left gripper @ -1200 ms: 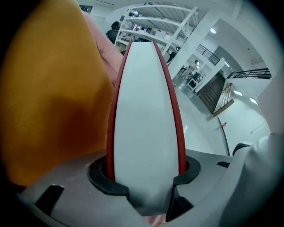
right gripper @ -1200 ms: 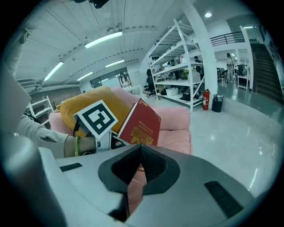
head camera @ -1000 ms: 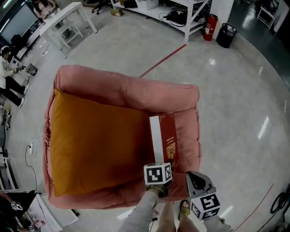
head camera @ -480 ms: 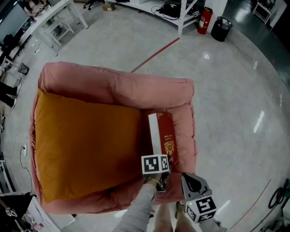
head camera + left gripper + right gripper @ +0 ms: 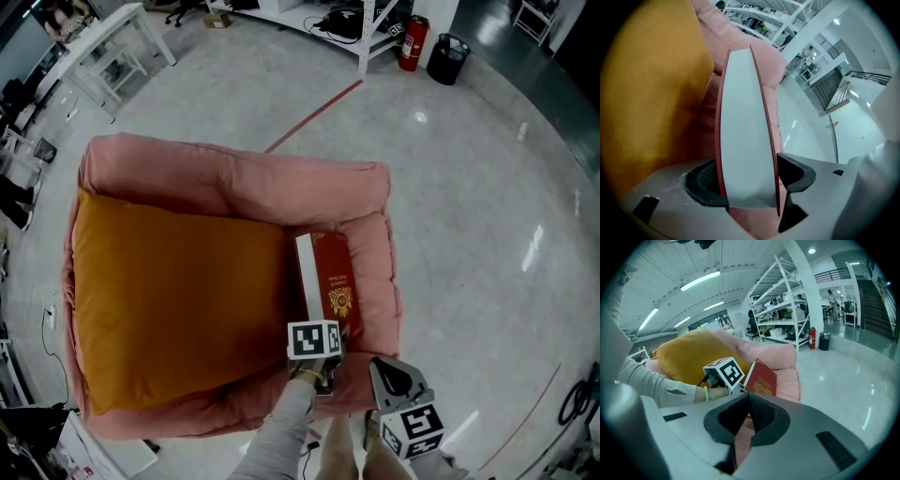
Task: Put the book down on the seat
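On the pink armchair (image 5: 234, 178), a red book (image 5: 330, 281) is leaning on edge btwn the orange cushion (image 5: 178, 300) & the right armrest (image 5: 377, 272). The left hand-held gripper (image 5: 750, 183) is straddling its near end, w/ jaws just opening and pads loose. This is showing only in the left gripper view, since the head view is hiding it. The right hand-held gripper (image 5: 749, 411) is hanging closed & empty.

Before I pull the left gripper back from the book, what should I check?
1. Left gripper let go: ok; jaws have just been opening, red book stands loose between them.
2. Book lying flat: not ok; on edge between orange cushion and armrest.
3. Book's lower edge supported: cannot tell, hidden.
4. Right gripper clear: ok; shut, empty, away from book.
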Available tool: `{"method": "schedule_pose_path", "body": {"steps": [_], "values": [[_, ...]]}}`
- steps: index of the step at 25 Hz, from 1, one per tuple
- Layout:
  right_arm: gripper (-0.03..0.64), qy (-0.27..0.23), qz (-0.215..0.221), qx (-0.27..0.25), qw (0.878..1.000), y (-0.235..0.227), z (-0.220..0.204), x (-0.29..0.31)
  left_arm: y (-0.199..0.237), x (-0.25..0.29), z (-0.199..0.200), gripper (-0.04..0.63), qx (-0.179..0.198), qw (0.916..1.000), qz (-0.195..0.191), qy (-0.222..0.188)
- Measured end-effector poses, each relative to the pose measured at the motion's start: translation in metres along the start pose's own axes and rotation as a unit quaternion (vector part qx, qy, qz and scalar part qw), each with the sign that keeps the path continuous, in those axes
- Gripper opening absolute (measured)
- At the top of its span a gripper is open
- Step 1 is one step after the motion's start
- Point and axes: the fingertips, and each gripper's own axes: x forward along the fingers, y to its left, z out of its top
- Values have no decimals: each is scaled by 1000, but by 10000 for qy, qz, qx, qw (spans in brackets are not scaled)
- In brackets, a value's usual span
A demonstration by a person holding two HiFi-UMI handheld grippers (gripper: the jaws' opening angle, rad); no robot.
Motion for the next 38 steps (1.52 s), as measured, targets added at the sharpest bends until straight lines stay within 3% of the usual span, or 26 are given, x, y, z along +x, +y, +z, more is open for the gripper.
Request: {"method": "schedule_pose_path", "body": {"steps": [12, 26, 34, 38], "values": [[5, -193, 251, -201, 9993, 40, 16, -24, 5, -69, -26, 319, -288, 9989, 23, -373], [5, -412, 377, -479, 9973, 64, 30, -68, -43, -148, -51, 279, -61, 9956, -129, -930], [6, -523, 419, -691, 9954, 71, 37, -103, -69, -208, -60, 171, 112, 9895, -49, -1438], [5, -605, 397, -773, 9944, 71, 38, -119, -78, -235, -69, 71, 192, 9857, 80, -1674]]}}
